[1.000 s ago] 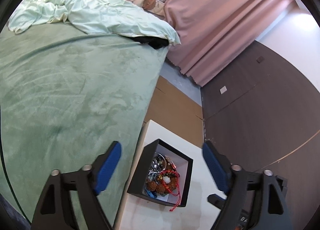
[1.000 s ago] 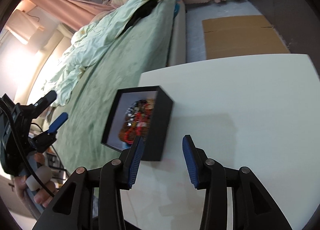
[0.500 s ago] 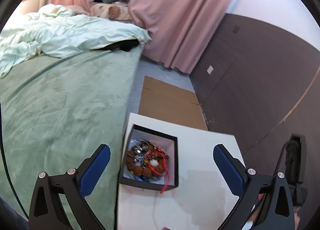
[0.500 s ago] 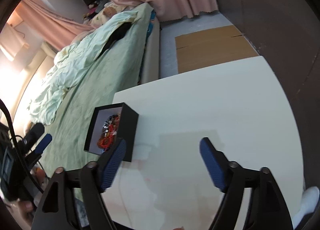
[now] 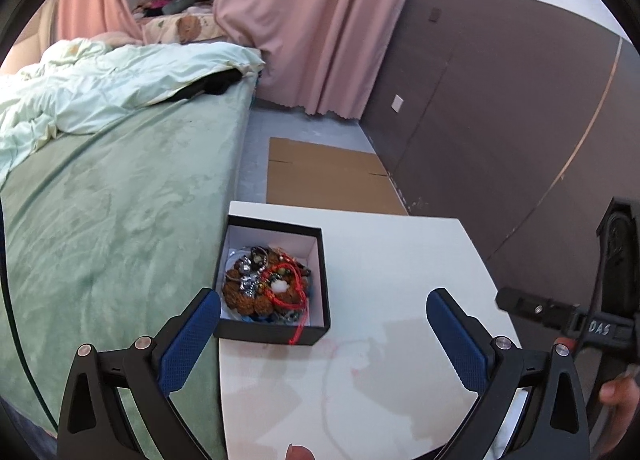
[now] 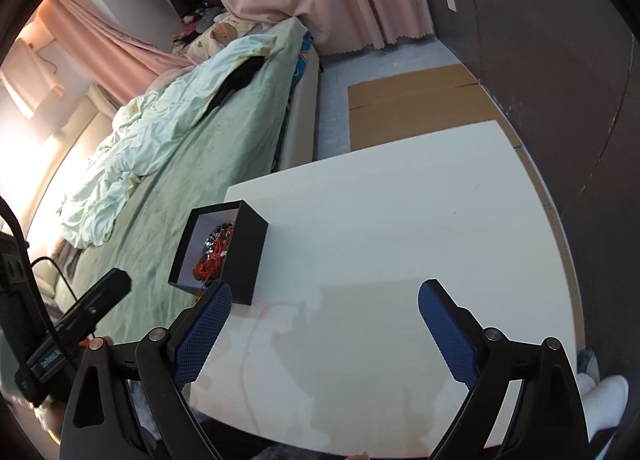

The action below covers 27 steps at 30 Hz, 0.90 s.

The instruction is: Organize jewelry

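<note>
Jewelry (image 5: 267, 287) heaped in black box (image 5: 276, 331) at worktop (image 5: 400, 260) ten o'clock corner, beside bed (image 5: 120, 199). Left hand-held gripper (image 5: 323, 320) wide, empty. Right hand-held gripper (image 6: 325, 310) jaws just opened wide, nothing between, now backed off box. Sorting likely finished or paused.

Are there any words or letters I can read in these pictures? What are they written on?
"DAS" in white letters, on the black body of the right tool, seen at the right edge of the left wrist view.
A pale label on the black device at the left of the right wrist view: too blurred to read.
Black box, jewelry, white table: no writing shows.
</note>
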### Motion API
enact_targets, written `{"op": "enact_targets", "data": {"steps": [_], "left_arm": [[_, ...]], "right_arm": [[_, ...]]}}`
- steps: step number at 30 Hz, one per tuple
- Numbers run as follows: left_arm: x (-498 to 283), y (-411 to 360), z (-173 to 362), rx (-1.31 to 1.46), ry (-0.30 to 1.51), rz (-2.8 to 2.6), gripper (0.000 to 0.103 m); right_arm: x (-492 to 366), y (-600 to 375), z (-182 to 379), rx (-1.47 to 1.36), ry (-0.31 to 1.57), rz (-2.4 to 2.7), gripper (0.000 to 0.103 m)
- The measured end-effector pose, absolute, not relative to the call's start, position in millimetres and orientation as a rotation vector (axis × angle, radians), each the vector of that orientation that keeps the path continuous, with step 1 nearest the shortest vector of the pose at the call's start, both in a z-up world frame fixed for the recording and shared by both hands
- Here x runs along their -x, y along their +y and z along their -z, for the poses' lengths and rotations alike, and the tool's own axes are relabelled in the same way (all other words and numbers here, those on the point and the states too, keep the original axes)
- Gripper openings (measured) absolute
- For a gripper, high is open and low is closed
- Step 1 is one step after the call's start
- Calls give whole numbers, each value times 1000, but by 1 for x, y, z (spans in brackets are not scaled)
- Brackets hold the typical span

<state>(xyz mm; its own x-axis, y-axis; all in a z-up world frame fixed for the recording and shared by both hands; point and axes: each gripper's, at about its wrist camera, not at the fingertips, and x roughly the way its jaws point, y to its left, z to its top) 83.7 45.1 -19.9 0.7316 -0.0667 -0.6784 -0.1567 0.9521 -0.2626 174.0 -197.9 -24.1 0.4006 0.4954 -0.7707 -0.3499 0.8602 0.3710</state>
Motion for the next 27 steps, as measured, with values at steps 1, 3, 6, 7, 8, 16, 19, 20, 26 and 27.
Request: {"op": "enact_targets", "data": {"steps": [1, 3, 6, 7, 8, 16, 19, 20, 26, 27], "left_arm": [[-82, 43, 20, 306, 753, -46, 103], [-78, 39, 20, 286, 751, -30, 103], [-70, 31, 18, 253, 738, -18, 103], [-67, 29, 16, 240, 726, -22, 103], [-65, 27, 15, 231, 717, -27, 103], [-52, 20, 10, 211, 686, -12, 103], [-49, 20, 10, 221, 690, -7, 103], [-49, 20, 11, 221, 691, -7, 103], [-44, 20, 11, 218, 692, 2, 103], [-44, 19, 11, 218, 691, 1, 103]], "right_arm": [[-172, -200, 23, -155, 1022, -536, 95], [-167, -204, 20, -142, 1011, -533, 95], [-160, -208, 17, -128, 999, -533, 95], [-158, -210, 17, -128, 996, -530, 95], [-157, -212, 17, -134, 995, -528, 95], [-143, -226, 11, -181, 971, -524, 95], [-139, -230, 10, -182, 963, -518, 95], [-138, -231, 10, -184, 963, -514, 95], [-134, -234, 7, -179, 950, -515, 95], [-133, -234, 6, -171, 947, -517, 95]]}}
